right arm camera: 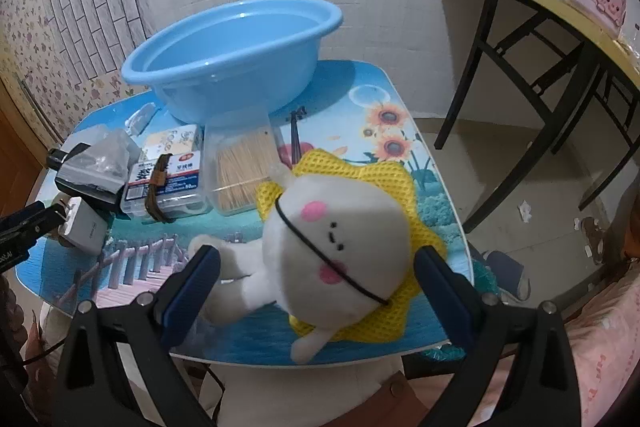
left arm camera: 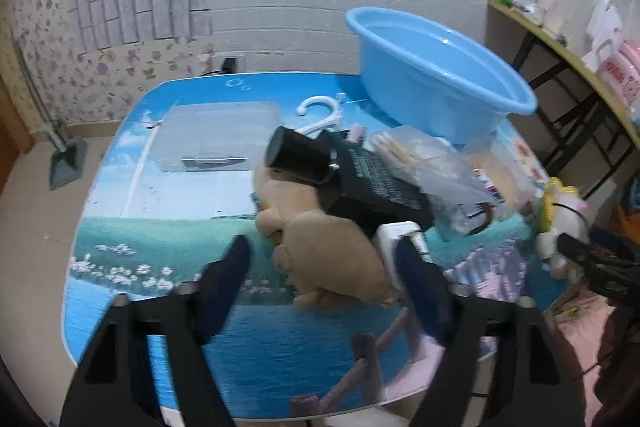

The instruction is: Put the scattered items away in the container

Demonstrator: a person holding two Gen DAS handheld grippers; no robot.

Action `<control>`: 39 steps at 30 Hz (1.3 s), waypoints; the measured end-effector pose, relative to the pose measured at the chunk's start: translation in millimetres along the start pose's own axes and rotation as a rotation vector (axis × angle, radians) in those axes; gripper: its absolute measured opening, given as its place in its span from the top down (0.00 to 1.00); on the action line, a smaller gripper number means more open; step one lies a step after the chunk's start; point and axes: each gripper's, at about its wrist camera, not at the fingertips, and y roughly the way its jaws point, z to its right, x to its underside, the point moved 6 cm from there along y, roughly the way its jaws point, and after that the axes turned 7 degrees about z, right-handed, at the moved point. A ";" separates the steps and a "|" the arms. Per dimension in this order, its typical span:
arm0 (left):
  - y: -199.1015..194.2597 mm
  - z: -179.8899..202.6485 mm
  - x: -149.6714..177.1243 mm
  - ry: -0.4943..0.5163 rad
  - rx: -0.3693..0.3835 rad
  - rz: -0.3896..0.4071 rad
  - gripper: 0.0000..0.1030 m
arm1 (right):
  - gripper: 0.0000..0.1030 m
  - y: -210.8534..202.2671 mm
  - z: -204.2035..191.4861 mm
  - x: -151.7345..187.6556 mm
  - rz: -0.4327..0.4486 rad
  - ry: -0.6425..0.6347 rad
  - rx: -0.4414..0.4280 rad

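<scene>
The right hand-held gripper [right arm camera: 318,267] is pointing steeply down with its jaws spread wide on either side of a white plush toy [right arm camera: 336,243], the pads not touching it. The left hand-held gripper [left arm camera: 322,267] is also angling downward, jaws released and about half open over a tan plush toy [left arm camera: 320,247], not pressing on it. Both are hovering over a counter [left arm camera: 160,227] covered in a blue seaside print. A light blue basin [right arm camera: 224,55] is sitting empty at the far side of the counter. The white toy is lying face up on a yellow mesh cloth [right arm camera: 384,179] at the near right edge. A clear lidded box [left arm camera: 216,135] is lying far left. Between toys and basin are lying a black boxy device [left arm camera: 352,175], a toothpick box [right arm camera: 240,175], a small labelled box [right arm camera: 168,183] and a white charger plug [right arm camera: 84,223]
</scene>
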 end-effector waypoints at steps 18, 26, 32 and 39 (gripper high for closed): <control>-22.7 -17.2 4.0 0.025 -0.023 0.016 0.79 | 0.40 -19.4 -11.0 -4.1 0.060 -0.016 -0.087; -29.6 -30.6 10.4 0.021 -0.018 0.015 0.81 | 0.40 -21.7 -11.8 -4.0 0.059 -0.013 -0.080; -24.2 -24.5 8.7 0.058 -0.025 0.011 0.61 | 0.40 -16.4 -14.9 0.4 0.035 -0.018 -0.083; -11.4 -22.8 5.7 0.061 -0.022 -0.011 0.31 | 0.40 -14.4 -14.5 1.8 0.023 -0.015 -0.083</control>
